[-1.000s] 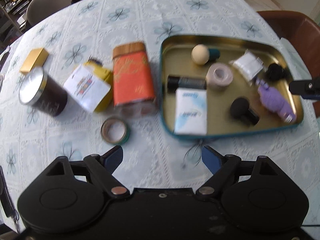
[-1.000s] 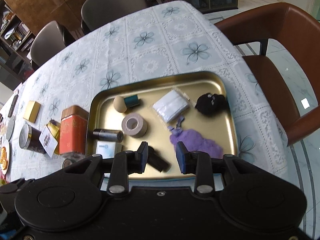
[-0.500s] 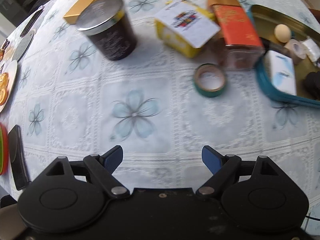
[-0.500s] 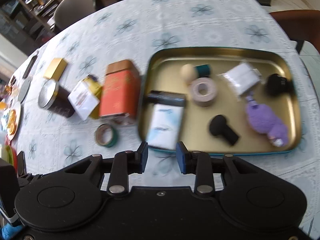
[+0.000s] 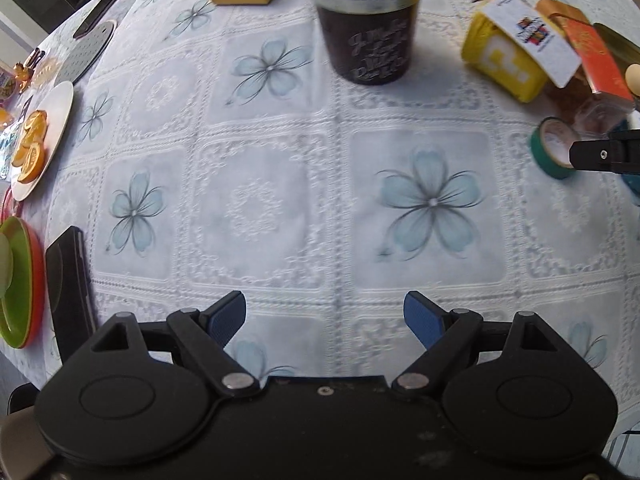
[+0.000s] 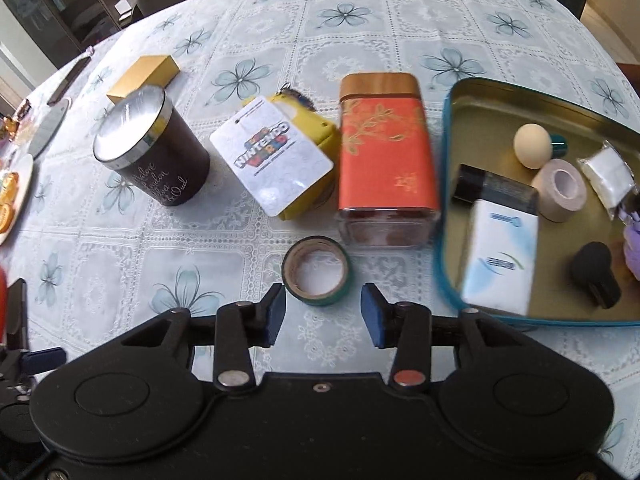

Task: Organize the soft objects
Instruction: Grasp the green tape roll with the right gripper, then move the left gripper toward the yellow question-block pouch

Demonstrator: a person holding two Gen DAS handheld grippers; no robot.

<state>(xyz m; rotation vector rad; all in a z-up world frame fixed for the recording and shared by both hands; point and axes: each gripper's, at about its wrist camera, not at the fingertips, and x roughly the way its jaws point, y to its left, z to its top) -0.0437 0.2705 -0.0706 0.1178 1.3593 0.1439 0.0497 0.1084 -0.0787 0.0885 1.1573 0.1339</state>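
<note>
Each handheld tool has a matte black body with two rounded lobes bearing shallow oval recesses. The left tool (image 5: 325, 316) and right tool (image 6: 323, 314) carry black linkage arms on silver pivot pins, ending in blue ribbed pads (image 5: 227, 316).

1. Tablecloth (image 6: 280, 208): white lace with pale blue flowers.
2. Tin (image 6: 384, 152): orange-red with gold leaf pattern and a copper lid.
3. Candle jar (image 6: 156, 160): dark brown, white script, silver lid.
4. Pouch (image 6: 308, 128): yellow, with a white tag printed in several colours.
5. Tape roll (image 6: 318, 268): green outside, brown core.
6. Tray (image 6: 444, 216): gold inside, teal rim.
7. Box (image 6: 144, 76): gold.
8. Egg-shaped sponge (image 6: 531, 146): beige.
9. Bandage roll (image 6: 560, 190): pinkish beige.
10. Plate (image 5: 52, 120): white, holding orange slices.
11. Gripper pads (image 6: 276, 312): blue on black arms.
</note>
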